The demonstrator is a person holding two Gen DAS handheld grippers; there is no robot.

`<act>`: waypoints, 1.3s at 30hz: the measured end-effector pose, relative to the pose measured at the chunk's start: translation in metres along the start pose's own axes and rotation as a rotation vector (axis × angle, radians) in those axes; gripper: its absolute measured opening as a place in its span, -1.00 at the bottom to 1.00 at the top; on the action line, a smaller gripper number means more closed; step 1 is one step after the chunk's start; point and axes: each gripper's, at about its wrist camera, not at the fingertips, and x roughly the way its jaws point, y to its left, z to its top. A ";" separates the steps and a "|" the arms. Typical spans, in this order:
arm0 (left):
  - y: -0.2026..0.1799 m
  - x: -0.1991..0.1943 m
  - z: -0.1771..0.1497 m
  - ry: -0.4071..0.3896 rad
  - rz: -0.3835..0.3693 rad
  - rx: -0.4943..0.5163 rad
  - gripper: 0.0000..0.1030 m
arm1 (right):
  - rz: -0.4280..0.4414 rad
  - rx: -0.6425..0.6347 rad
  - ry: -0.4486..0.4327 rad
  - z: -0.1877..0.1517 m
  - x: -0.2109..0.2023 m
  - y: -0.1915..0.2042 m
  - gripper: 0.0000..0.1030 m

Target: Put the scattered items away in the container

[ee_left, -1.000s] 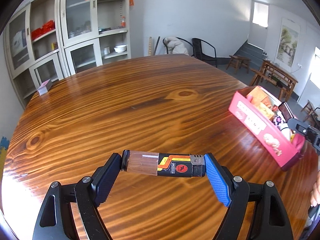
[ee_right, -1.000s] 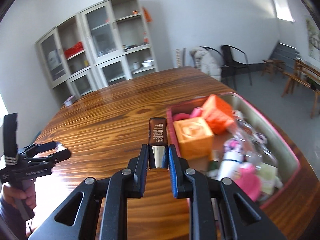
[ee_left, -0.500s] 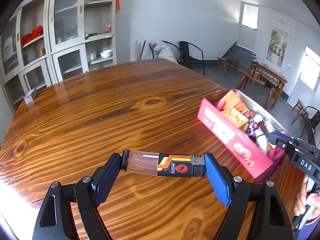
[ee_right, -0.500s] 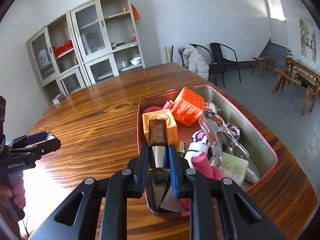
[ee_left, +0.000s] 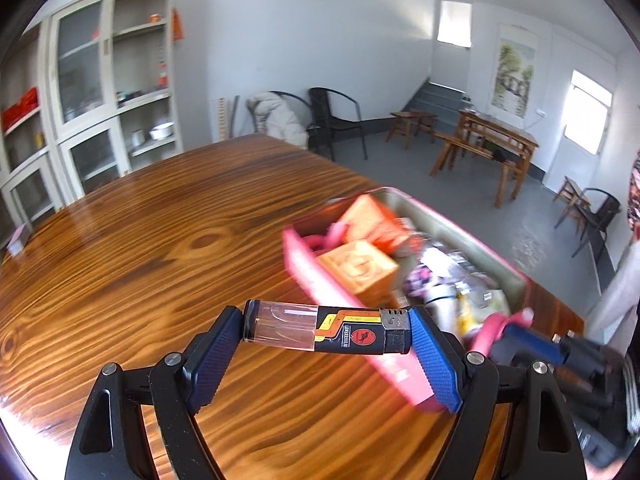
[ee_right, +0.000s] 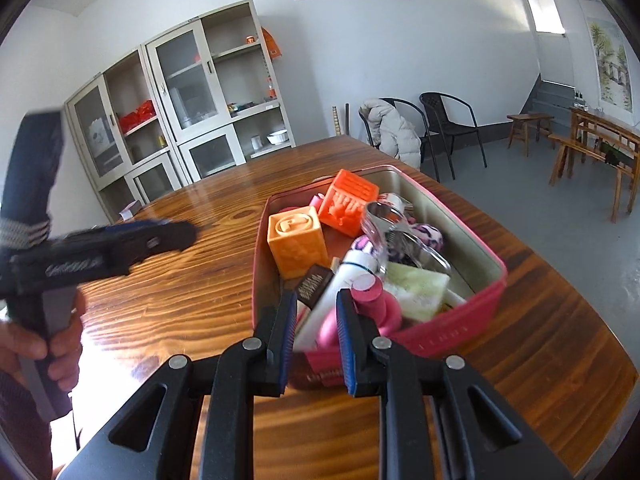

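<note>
My left gripper (ee_left: 326,334) is shut on a lighter (ee_left: 328,332) with a clear tank and a black, orange-striped body, held crosswise above the table close to the pink container (ee_left: 384,364). My right gripper (ee_right: 314,320) is open and empty at the near end of the pink container (ee_right: 452,332). The brown cosmetic bottle (ee_right: 314,284) lies inside the container beside an orange cube (ee_right: 296,246). The left gripper also shows at the left of the right wrist view (ee_right: 132,240).
The container holds a second orange cube (ee_right: 352,200), a glass jar (ee_right: 380,216), a pink roller (ee_right: 372,292), a white tube and a pale green packet. The round wooden table (ee_left: 140,240) carries a small box (ee_left: 18,240) at its far left edge. Cabinets and chairs stand behind.
My right gripper has opened and let go of the brown bottle, which now lies in the container. My left gripper has carried the lighter right, up to the container's near wall.
</note>
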 end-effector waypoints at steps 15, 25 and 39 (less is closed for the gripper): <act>-0.076 0.060 0.031 0.076 0.027 0.061 0.66 | 0.035 0.053 -0.063 -0.012 -0.039 -0.038 0.50; -0.070 0.060 0.022 0.108 0.041 -0.009 0.66 | 0.079 0.047 -0.033 -0.012 -0.041 -0.047 0.57; -0.056 0.019 -0.004 0.034 0.191 -0.118 0.67 | 0.115 -0.080 0.037 -0.009 -0.052 -0.040 0.69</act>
